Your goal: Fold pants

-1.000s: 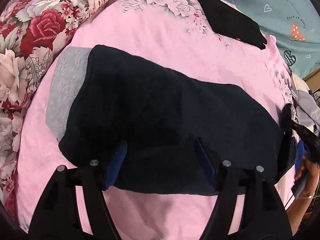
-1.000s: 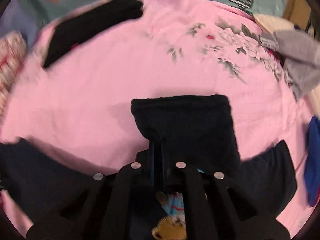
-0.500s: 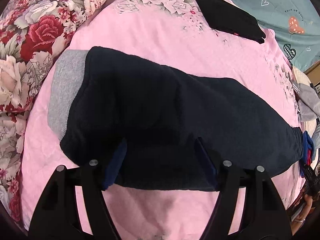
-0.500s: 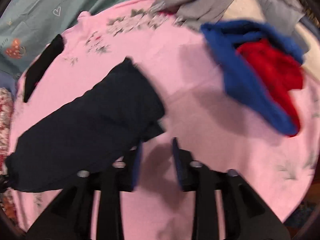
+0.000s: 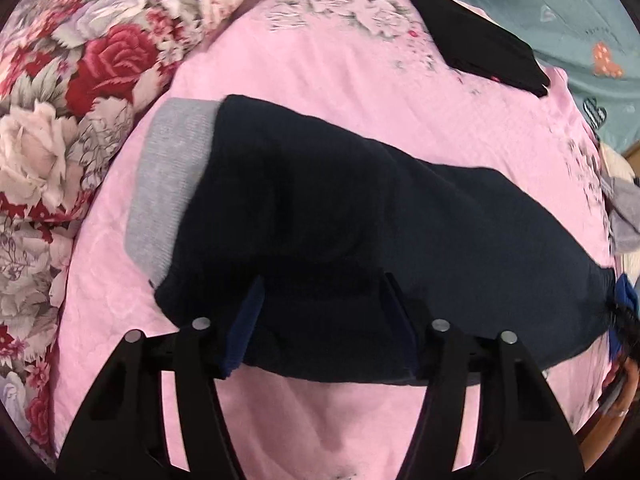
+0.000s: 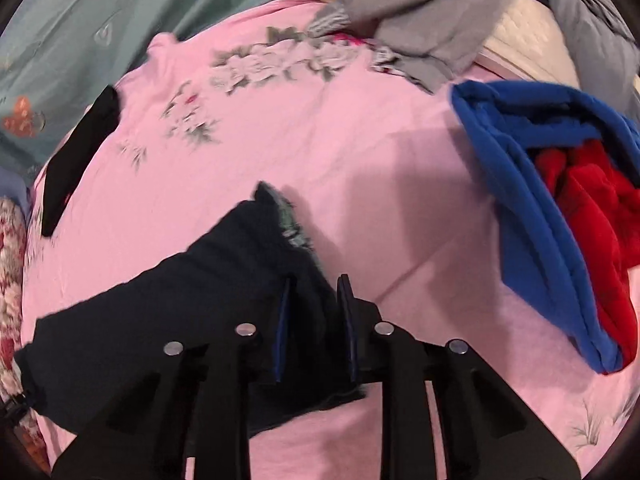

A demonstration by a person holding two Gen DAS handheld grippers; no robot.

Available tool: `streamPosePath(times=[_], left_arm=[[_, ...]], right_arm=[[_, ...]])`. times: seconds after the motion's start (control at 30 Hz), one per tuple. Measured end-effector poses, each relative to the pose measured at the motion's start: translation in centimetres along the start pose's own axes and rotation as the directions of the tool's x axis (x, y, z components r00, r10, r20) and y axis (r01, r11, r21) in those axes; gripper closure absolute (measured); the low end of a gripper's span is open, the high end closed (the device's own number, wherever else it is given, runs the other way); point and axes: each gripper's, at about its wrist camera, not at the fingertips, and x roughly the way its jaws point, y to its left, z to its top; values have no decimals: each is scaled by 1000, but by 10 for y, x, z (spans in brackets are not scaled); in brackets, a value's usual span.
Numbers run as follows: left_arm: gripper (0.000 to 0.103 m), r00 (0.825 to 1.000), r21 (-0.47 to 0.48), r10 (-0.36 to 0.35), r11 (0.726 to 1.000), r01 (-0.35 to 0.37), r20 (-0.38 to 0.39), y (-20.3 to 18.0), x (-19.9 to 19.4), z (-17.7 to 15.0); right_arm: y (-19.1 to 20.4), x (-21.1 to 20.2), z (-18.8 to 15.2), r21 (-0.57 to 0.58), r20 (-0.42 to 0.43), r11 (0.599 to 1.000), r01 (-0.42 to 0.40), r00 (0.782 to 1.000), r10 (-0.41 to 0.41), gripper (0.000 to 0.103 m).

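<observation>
On the pink bedspread the dark pants lay lengthwise, grey waistband to the left. The left gripper straddled their near edge, jaws closing with cloth between the fingers. The right gripper, partly open, stood over the leg end, beside a blue and red garment.
</observation>
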Motion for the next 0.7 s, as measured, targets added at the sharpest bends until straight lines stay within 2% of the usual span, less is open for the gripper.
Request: streamPosePath(times=[0.03, 0.1, 0.17, 0.23, 0.27, 0.33, 0.4, 0.47, 0.5, 0.53, 0.6, 0.63, 0.7], left_arm=[[42, 1000, -12, -9, 1000, 9, -4, 1, -1, 1], [41, 1000, -1, -9, 1000, 9, -14, -1, -5, 2], [35, 1000, 6, -7, 1000, 7, -12, -4, -8, 1], [28, 1000, -1, -24, 1000, 24, 5, -5, -11, -1], [27, 1000, 7, -15, 1000, 15, 13, -5, -8, -2], [27, 999, 21, 32, 999, -32, 5, -3, 2, -4], [28, 998, 26, 60, 998, -61, 8, -2, 3, -4], [28, 999, 17, 41, 999, -41, 16, 2, -6, -4], [27, 1000, -2, 20, 1000, -20, 15, 6, -11, -4], [27, 1000, -17, 3, 1000, -3, 16, 8, -15, -4], [23, 999, -46, -28, 998, 30, 26, 14, -24, -2], [23, 999, -51, -32, 998, 34, 34, 13, -27, -1], [21, 997, -36, -38, 998, 41, 70, 6, -35, 1]], right_arm=[[0, -3, -2, -8, 12, 1000, 29, 1000, -29, 52], [9, -22, -13, -81, 75, 995, 54, 996, -47, 51], [16, -46, -29, -125, 124, 992, 33, 992, -18, 50], [16, -56, -44, -133, 93, 989, -59, 993, 72, 50], [16, -53, -53, -138, 39, 984, -110, 992, 116, 50], [14, -35, -65, -144, -58, 980, -140, 989, 133, 51], [11, -36, -69, -172, -18, 982, -77, 997, 75, 56], [11, -48, -66, -148, 29, 987, 57, 998, -54, 56], [14, -59, -63, -148, 67, 987, 57, 997, -48, 56], [16, -68, -60, -151, 92, 988, 25, 996, -11, 56], [37, -88, -53, -175, 143, 980, -93, 983, 119, 52], [51, -90, -50, -198, 145, 971, -131, 976, 161, 46], [86, -86, -46, -250, 108, 947, -202, 966, 235, 43]])
